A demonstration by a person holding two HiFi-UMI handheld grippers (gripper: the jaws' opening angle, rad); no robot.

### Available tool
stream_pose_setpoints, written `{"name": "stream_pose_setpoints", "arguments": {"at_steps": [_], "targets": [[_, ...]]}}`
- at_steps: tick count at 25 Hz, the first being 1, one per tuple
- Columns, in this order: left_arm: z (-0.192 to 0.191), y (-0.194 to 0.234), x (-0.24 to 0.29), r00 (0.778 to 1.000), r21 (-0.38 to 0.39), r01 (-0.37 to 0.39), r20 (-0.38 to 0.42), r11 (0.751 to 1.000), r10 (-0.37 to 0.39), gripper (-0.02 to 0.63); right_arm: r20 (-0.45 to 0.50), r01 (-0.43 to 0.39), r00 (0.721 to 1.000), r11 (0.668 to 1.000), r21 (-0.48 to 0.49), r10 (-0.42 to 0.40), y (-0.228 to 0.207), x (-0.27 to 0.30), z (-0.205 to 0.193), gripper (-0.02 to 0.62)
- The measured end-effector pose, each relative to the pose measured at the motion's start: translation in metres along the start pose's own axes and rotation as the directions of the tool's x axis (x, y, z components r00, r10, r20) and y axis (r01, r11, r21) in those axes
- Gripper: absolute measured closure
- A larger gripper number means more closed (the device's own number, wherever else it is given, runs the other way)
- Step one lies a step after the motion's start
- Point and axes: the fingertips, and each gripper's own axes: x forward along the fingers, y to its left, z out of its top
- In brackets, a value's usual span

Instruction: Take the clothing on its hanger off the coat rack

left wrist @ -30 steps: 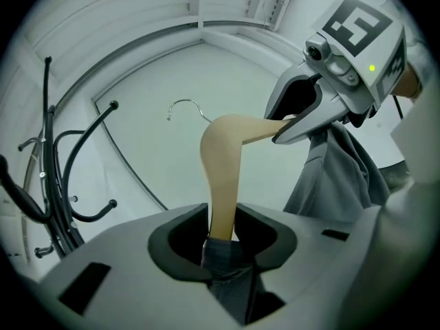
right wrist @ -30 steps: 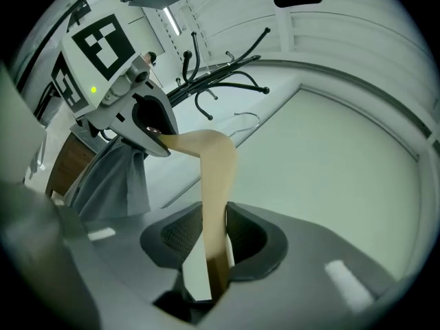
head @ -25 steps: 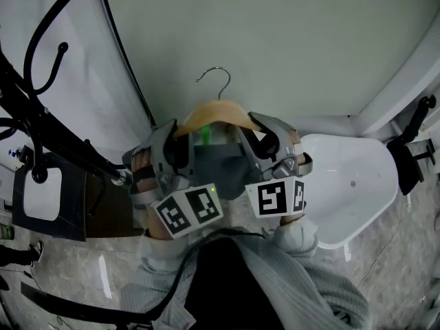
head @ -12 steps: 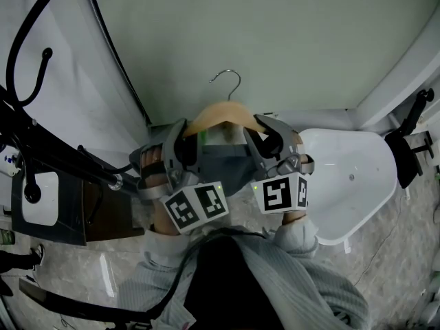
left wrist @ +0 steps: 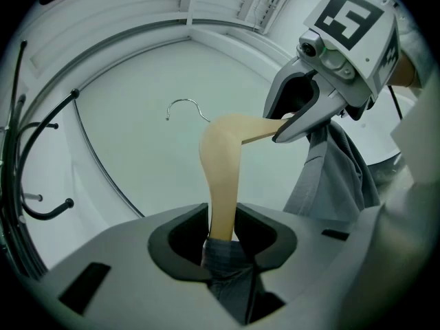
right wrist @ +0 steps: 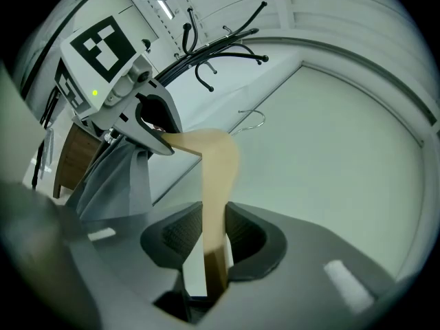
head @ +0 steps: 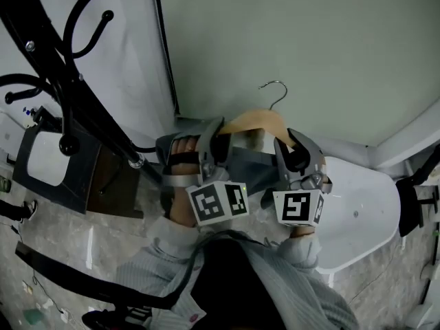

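Note:
A wooden hanger (head: 260, 119) with a metal hook (head: 278, 92) carries a grey garment (head: 251, 169). It hangs free in front of the pale wall, away from the black coat rack (head: 65, 88) at the upper left. My left gripper (head: 212, 141) is shut on the hanger's left arm (left wrist: 221, 184) and the grey cloth (left wrist: 227, 263) there. My right gripper (head: 291, 151) is shut on the hanger's right arm (right wrist: 214, 212). Each gripper shows in the other's view, the right gripper (left wrist: 292, 126) and the left gripper (right wrist: 159, 141) clamped on the far ends.
A white rounded basin (head: 361, 218) lies at the lower right. A dark brown cabinet (head: 113, 184) and a black framed panel (head: 45, 167) stand at the left under the rack. A black cable (head: 163, 47) runs down the wall. The rack's hooks (right wrist: 220, 47) show in the right gripper view.
The hanger and both grippers have shifted right and slightly down in the head view, farther from the coat rack. The rack now fills more of the upper left.

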Motion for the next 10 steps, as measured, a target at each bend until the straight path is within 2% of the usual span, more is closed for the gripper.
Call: {"name": "stream_pose_setpoints", "arguments": {"at_steps": [10], "targets": [[-0.0009, -0.0006, -0.0076, 1.000, 0.004, 0.001, -0.002, 1.000, -0.001, 0.489, -0.013, 0.006, 1.000, 1.000, -0.005, -0.006, 0.0030, -0.0080, 0.0019, 0.494]]}}
